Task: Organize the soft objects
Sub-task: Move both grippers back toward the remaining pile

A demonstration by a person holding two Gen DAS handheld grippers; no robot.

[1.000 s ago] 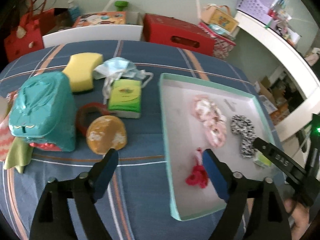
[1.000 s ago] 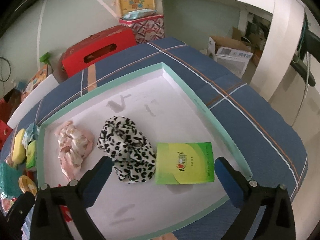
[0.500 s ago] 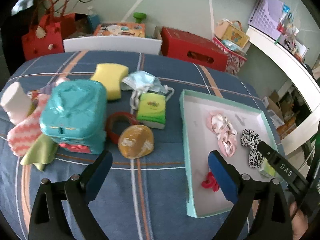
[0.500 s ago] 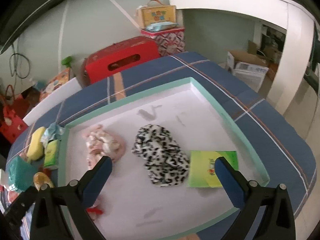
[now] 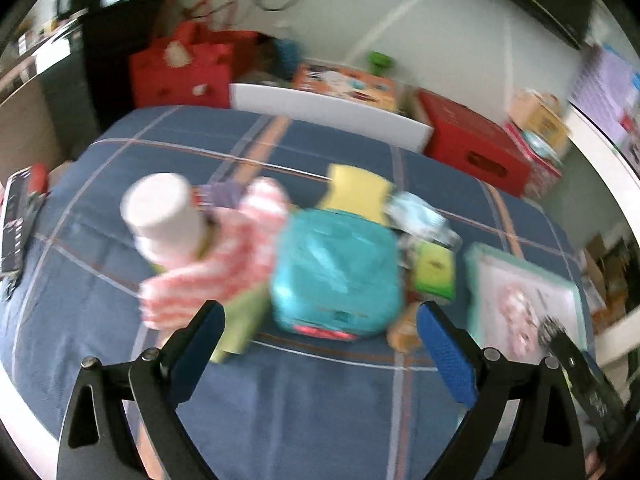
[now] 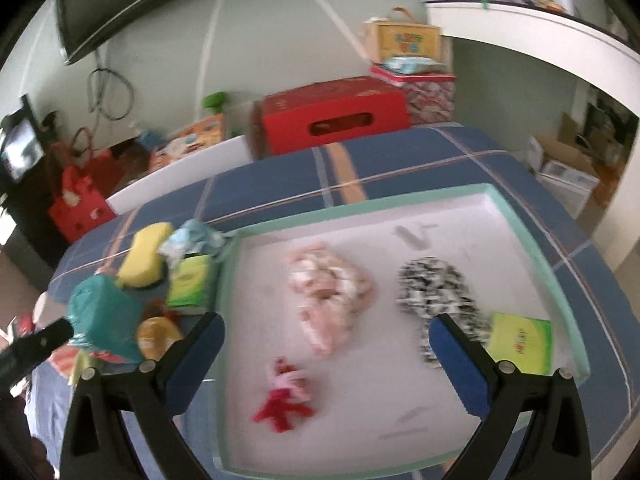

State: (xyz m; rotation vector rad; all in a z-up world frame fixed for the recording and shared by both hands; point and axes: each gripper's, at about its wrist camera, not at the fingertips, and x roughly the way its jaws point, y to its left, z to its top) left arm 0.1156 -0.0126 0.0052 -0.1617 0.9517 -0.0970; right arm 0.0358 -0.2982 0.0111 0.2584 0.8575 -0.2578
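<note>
Left tool (image 5: 318, 344) spread, empty, nearer the bench pile: teal pack (image 5: 336, 276) straight ahead; right tool (image 6: 326, 354) spread over tray (image 6: 536, 236).

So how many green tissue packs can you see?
2. One green tissue pack lies inside the tray, near its right edge beside the spotted scrunchie. The other green pack sits on the tablecloth just left of the tray. More may be hidden.
</note>
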